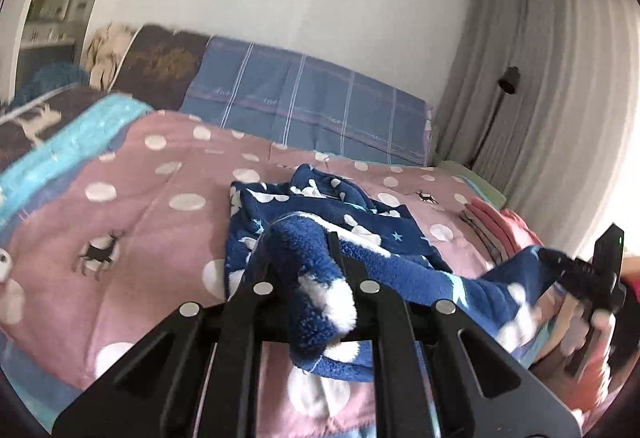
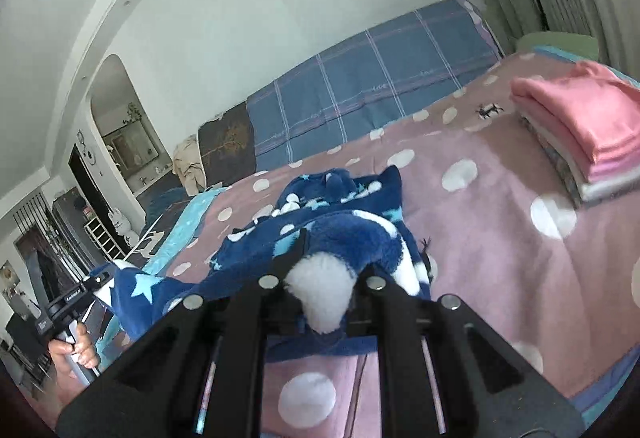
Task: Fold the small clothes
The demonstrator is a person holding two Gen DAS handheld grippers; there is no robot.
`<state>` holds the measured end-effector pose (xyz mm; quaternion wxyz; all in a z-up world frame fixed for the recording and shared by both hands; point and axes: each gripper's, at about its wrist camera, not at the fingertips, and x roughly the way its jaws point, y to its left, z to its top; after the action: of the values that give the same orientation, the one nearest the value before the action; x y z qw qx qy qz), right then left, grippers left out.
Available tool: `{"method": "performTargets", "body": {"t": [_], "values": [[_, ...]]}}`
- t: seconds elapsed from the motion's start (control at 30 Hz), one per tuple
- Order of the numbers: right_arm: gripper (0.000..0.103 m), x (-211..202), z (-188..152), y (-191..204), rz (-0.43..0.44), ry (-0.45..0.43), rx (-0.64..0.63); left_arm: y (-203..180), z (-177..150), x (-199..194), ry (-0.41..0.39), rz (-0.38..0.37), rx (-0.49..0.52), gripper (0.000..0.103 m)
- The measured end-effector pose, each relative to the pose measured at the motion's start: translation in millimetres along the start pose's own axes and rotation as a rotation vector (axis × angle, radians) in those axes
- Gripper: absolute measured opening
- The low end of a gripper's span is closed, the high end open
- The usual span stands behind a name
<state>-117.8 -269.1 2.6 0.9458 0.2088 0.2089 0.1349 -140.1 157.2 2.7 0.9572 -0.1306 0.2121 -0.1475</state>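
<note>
Left claw (image 1: 304,258): pinching a bunched edge of the blue fleece garment (image 1: 320,206), fabric wadded between the fingers and spilling back toward the camera. Grip is on an edge or corner, not the middle, probably so the piece can be stretched flat instead of dragged as a lump.

Garment: navy fleece with white dots and pale blue stars. It sits mid-bed on the pink dotted quilt (image 1: 160,198), far part crumpled on the quilt, near edge lifted and strung between the two claws. Not flat yet, no fold made; I'd call this the spread-out step.

Right claw (image 2: 324,262): clamped on another bunch of the same garment, a white patch of fleece squeezed between the fingers. In the left view it shows at the far right (image 1: 576,270), with cloth running to it in a taut-ish span. Two grips apart on one edge suggest a pull-apart or a shake to open the piece.

Far right: stack of folded clothes (image 2: 580,126), pink on top, squared up on the quilt well apart from the garment. Likely the drop-off pile, kept clear so the working area stays free.

Blue checked pillow (image 2: 372,86) against the wall, out of the way.

Risk: thick fleece, wad could slip out of the pinch under tension.
</note>
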Motion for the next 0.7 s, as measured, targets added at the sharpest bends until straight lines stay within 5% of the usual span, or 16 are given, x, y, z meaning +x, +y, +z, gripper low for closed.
{"method": "performTargets", "body": {"t": [0.4, 0.7], "values": [[0.012, 52.7, 61.0, -2.4, -0.001, -0.05, -0.08, -1.2, 47.2, 49.3, -0.04, 0.031, 0.041, 0.011], [0.012, 139.7, 125.4, -8.6, -0.017, -0.07, -0.129, -4.5, 104.7, 96.0, -0.098, 0.074, 0.089, 0.011]]}}
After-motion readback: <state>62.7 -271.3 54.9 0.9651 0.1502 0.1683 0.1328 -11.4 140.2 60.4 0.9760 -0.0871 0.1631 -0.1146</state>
